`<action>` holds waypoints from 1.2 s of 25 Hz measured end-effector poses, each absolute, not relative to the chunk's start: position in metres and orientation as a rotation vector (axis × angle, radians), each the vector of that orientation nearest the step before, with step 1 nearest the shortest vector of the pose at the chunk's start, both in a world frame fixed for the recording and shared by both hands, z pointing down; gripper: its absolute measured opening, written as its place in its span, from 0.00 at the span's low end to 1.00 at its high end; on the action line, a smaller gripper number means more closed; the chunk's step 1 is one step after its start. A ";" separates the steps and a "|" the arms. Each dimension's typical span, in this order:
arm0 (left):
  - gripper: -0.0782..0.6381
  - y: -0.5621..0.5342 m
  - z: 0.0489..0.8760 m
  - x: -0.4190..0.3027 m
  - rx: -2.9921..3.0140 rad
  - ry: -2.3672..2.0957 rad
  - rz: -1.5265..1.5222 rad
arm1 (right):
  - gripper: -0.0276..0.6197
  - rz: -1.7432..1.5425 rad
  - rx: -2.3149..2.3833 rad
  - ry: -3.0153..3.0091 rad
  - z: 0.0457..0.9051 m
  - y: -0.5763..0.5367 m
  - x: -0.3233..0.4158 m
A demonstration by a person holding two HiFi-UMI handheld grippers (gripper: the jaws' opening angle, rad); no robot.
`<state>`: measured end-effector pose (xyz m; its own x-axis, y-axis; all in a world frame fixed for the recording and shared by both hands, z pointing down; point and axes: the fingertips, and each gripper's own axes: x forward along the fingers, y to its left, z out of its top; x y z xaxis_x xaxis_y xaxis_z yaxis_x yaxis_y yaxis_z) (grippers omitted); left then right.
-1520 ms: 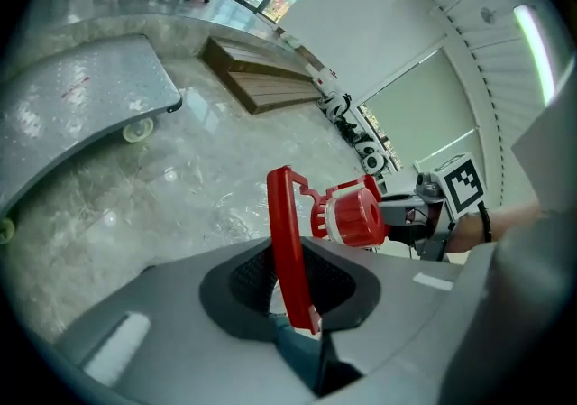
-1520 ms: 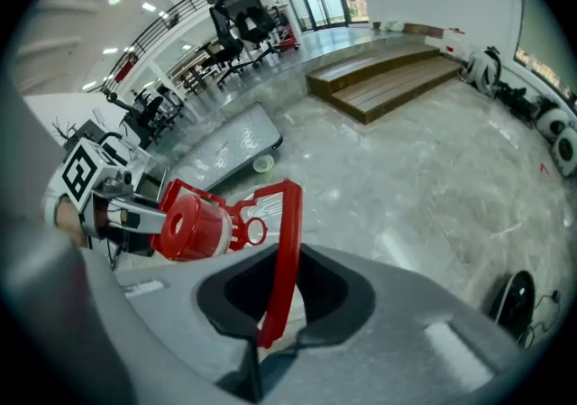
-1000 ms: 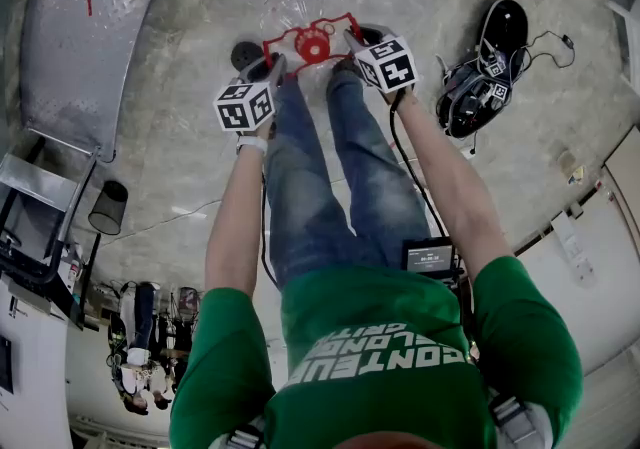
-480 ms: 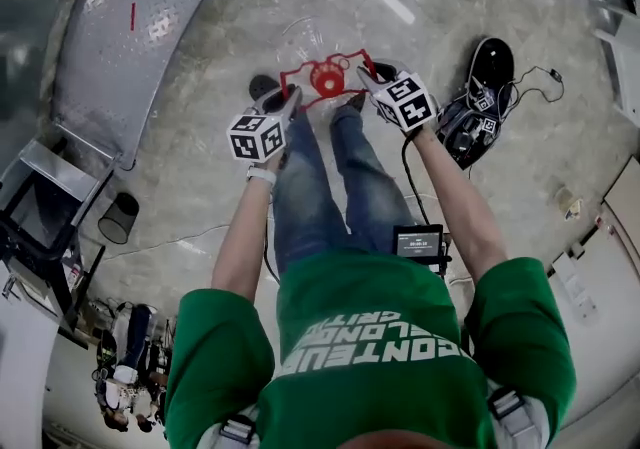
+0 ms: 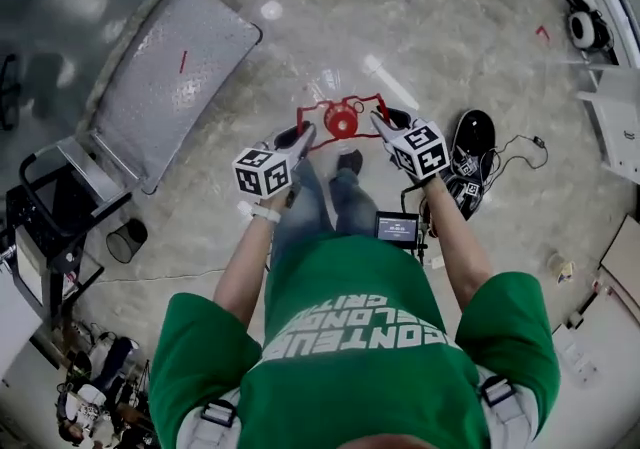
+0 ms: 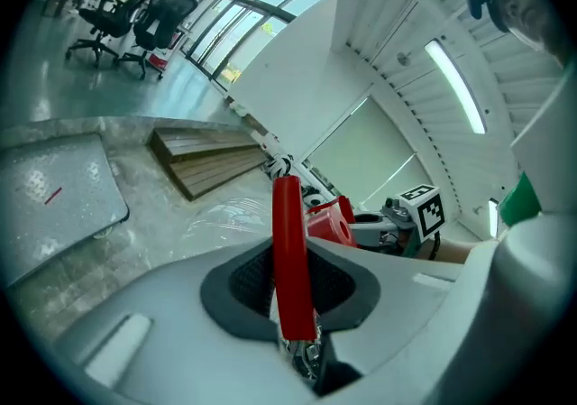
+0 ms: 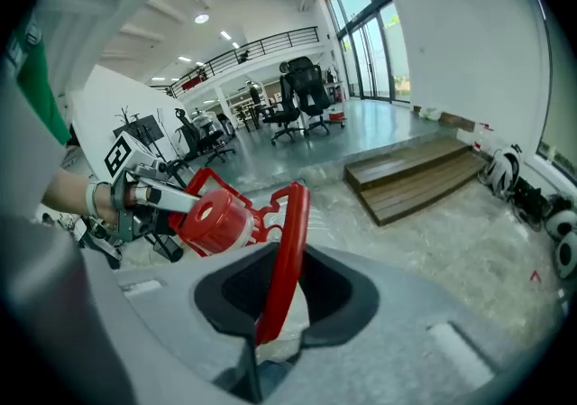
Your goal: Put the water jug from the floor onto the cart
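Left hand-held gripper [image 5: 303, 135] pinches the red handle [image 6: 288, 250]; right hand-held gripper [image 5: 381, 123], jaws just opening slightly, grips its other end. Water jug [image 5: 342, 122] hangs between them above the floor [image 5: 480, 27], cart [image 5: 170, 87] at ten o'clock. I judge it heavy and sloshing, its handle stiff.

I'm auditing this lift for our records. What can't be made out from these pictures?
How full the water jug is: head view, its clear body sits under its own red top and blends into the floor.
Wheels of the cart: head view, hidden beneath it.
Text on the waist screen: head view, too small.
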<state>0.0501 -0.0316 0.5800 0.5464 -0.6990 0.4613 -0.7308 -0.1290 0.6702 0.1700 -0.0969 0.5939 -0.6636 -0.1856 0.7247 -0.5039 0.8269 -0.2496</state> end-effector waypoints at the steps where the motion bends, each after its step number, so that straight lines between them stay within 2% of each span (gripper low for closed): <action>1: 0.21 -0.034 0.561 0.051 1.867 -1.181 0.023 | 0.13 0.542 0.499 -2.301 0.575 -0.100 0.170; 6: 0.21 -0.046 0.477 0.052 1.934 -1.235 -0.078 | 0.13 0.407 0.470 -2.393 0.491 -0.119 0.163; 11: 0.21 -0.051 0.429 0.048 1.986 -1.284 -0.124 | 0.13 0.321 0.449 -2.456 0.446 -0.128 0.154; 25: 0.22 -0.048 0.402 0.009 1.973 -1.389 -0.225 | 0.14 0.140 0.268 -2.496 0.421 -0.132 0.096; 30: 0.22 -0.043 0.394 -0.031 1.935 -1.455 -0.265 | 0.15 0.088 0.161 -2.500 0.415 -0.132 0.048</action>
